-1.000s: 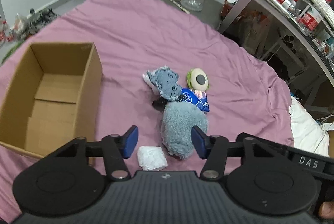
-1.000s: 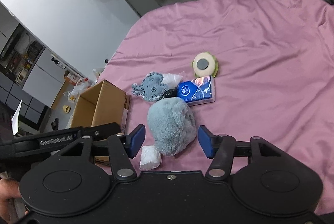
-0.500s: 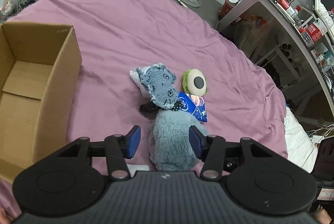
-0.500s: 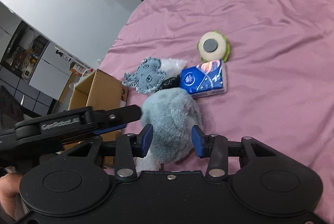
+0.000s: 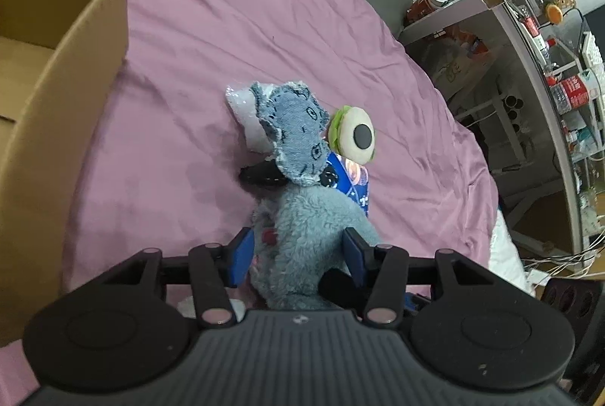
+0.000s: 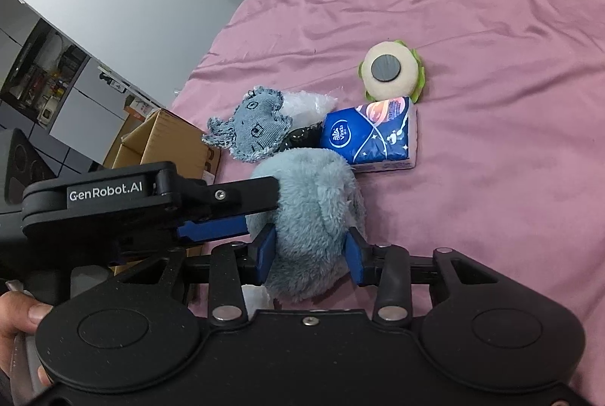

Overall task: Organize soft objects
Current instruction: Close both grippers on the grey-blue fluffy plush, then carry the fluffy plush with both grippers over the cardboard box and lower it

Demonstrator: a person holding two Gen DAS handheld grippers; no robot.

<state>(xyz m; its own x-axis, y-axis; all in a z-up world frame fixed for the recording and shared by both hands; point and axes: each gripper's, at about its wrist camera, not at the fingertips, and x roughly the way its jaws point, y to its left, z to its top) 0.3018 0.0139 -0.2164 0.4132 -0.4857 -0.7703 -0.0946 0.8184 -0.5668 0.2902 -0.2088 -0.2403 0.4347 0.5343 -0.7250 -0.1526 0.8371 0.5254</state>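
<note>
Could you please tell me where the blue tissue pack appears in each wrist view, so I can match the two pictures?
Left wrist: the blue tissue pack sits at centre, mostly hidden between the denim toy and the grey plush.
Right wrist: the pack lies in full view, right of centre above the plush.
Shared landmark: the round cream-and-green toy, touching the pack's far edge.

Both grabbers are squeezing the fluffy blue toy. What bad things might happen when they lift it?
1. The left gripper and right gripper both pinch the fluffy blue toy. Pulling different ways might stretch it or make one grip slip off the fur.
2. The denim patch toy and tissue pack touch the plush, so lifting may drag them along the pink sheet.
3. The cardboard box sits close on the left; a swinging toy might bump its wall.
</note>
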